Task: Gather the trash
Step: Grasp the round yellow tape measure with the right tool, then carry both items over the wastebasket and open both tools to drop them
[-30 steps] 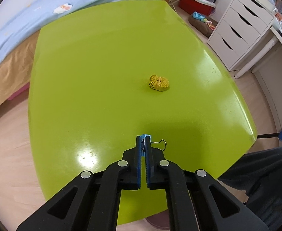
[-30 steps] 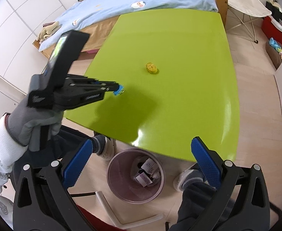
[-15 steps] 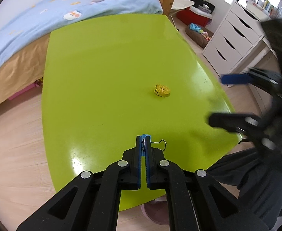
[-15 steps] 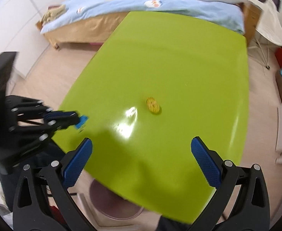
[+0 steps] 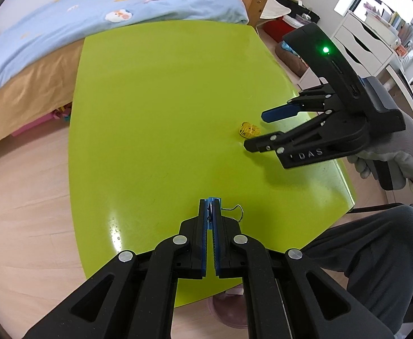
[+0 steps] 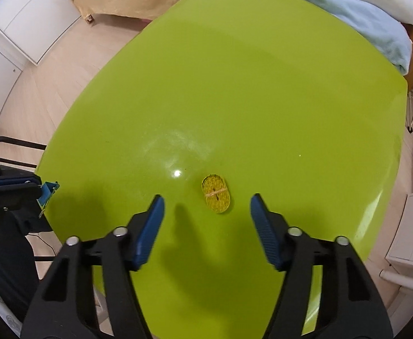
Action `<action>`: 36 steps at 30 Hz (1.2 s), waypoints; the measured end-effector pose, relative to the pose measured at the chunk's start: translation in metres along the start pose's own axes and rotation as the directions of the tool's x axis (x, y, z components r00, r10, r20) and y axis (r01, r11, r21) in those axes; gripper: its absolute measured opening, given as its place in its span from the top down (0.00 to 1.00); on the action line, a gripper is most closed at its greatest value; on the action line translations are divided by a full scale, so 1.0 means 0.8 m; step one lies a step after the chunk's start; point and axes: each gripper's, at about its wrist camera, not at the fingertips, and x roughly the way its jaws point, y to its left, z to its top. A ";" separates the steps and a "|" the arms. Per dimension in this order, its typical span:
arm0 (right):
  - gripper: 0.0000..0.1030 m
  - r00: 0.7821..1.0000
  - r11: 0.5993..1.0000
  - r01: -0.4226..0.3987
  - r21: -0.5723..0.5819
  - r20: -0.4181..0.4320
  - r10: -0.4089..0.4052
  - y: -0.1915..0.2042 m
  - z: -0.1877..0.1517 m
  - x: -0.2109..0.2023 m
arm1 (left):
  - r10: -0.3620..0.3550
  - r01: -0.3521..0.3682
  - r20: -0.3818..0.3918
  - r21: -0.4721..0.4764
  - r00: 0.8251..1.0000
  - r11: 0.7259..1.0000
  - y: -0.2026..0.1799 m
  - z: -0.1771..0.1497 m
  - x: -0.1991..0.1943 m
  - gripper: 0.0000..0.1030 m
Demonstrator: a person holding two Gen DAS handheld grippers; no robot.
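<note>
A small yellow coiled roll bound with a band (image 6: 216,194) lies on the green table (image 6: 248,90); it also shows in the left wrist view (image 5: 248,130). My right gripper (image 6: 206,202) is open, just above and short of the roll, its fingers either side of it; it also shows in the left wrist view (image 5: 255,128). My left gripper (image 5: 212,201) is shut on a blue binder clip (image 5: 214,199) with a wire handle (image 5: 236,210), held over the table's near left edge; the clip also shows in the right wrist view (image 6: 47,192).
A pink waste bin (image 5: 229,310) stands on the floor under the table's near edge. A bed with a blue cover (image 5: 93,8) borders the far side. White drawers (image 5: 367,45) stand to the right. My legs (image 5: 361,254) are at the near edge.
My right gripper has swung from above the bin over the table and come down close to the yellow roll. The left gripper has kept hold of the clip and drawn back a little.
</note>
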 end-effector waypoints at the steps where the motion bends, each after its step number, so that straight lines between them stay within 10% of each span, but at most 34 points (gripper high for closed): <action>1: 0.53 1.000 1.000 -0.004 -0.002 -0.006 0.004 0.000 0.002 0.003 | -0.002 0.002 -0.002 -0.001 1.000 1.000 0.001 0.000 0.001 0.96; 8: 0.81 1.000 1.000 0.022 0.012 -0.004 -0.022 -0.008 0.004 0.007 | -0.005 0.005 -0.008 -0.002 1.000 1.000 0.002 -0.001 0.004 0.96; 36: 0.82 0.947 0.986 -0.036 0.163 0.321 -0.018 0.102 -0.195 -0.195 | -0.011 -0.002 0.131 0.101 0.991 0.995 -0.066 -0.071 -0.101 0.96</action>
